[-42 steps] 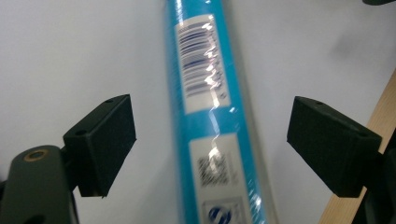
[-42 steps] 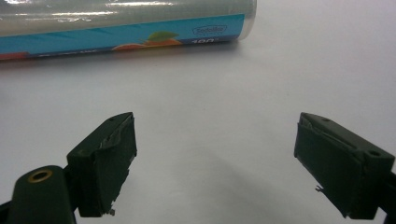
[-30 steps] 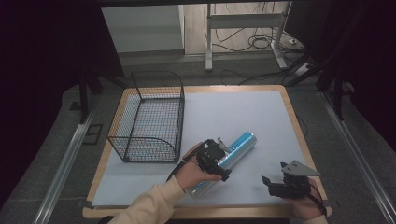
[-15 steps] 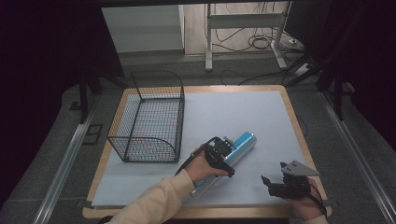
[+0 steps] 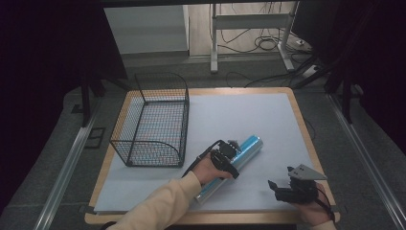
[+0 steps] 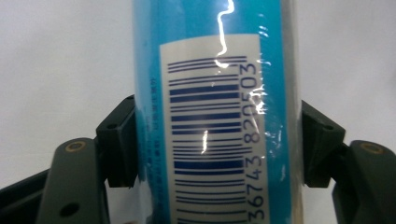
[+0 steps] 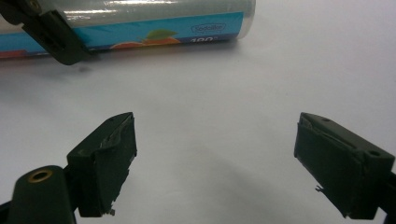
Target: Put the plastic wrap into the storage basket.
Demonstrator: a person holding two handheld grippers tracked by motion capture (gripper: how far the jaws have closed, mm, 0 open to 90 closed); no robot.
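My left gripper [image 5: 231, 149] sits across the blue roll [image 5: 246, 148], which lies flat on the tabletop [image 5: 230, 115] toward its near side, a little right of centre. The roll's long axis runs on a slant, from the near left under my left forearm up to its far right end. In the left gripper view my fingers [image 6: 120, 140] stand one on each side of the roll [image 6: 212, 112], square to its length, pressed against the barcoded wrap, so I take them as clamped on it around the middle.

My right gripper [image 5: 292, 189] rests well to the right and nearer the edge, its fingers [image 7: 105, 158] wide apart over bare tabletop, with the roll [image 7: 154, 21] lying crosswise well beyond them.

The wire basket [image 5: 153, 120] stands to the far left of the roll, apart from it. If the roll is meant for it, my left hand is both the holder and the nearer one; the basket's long side runs near to far, so I would judge the roll needs turning to drop in lengthwise.
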